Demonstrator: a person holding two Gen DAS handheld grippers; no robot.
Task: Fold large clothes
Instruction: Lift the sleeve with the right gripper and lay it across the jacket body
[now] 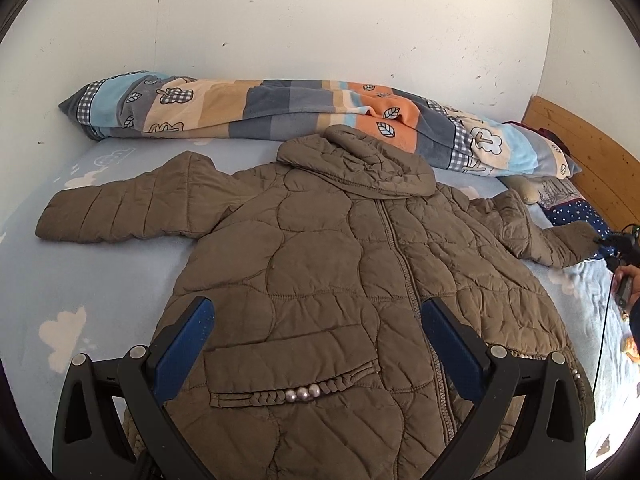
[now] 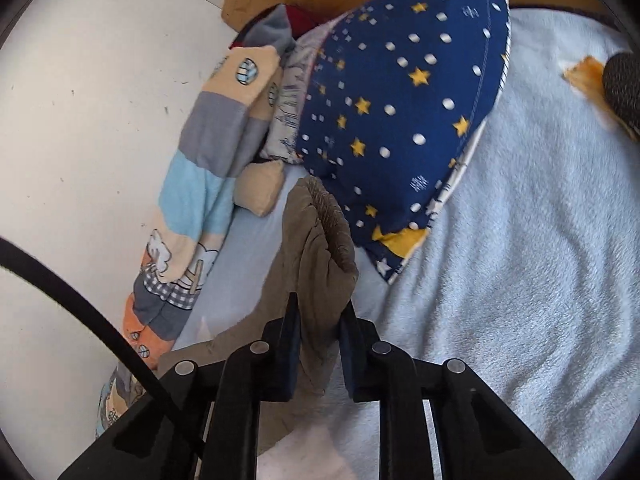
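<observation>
A brown quilted hooded jacket point(image 1: 320, 264) lies face up on the bed, zipped, with both sleeves spread out. My left gripper point(image 1: 318, 308) is open and hovers above the jacket's lower front, its blue pads point(image 1: 188, 344) on either side of the pocket with pearl beads point(image 1: 303, 394). My right gripper point(image 2: 320, 304) is shut on the cuff of the jacket's right sleeve point(image 2: 320, 236), holding it just above the sheet. It also shows at the far right of the left wrist view point(image 1: 618, 246), at the sleeve end.
A rolled patterned blanket point(image 1: 280, 108) lies along the wall behind the jacket. A navy star pillow point(image 2: 400, 120) sits right beside the held cuff. The wooden headboard point(image 1: 588, 156) is at the far right. The bed has a light blue sheet point(image 1: 80, 280). A black cable point(image 2: 80, 308) crosses the right wrist view.
</observation>
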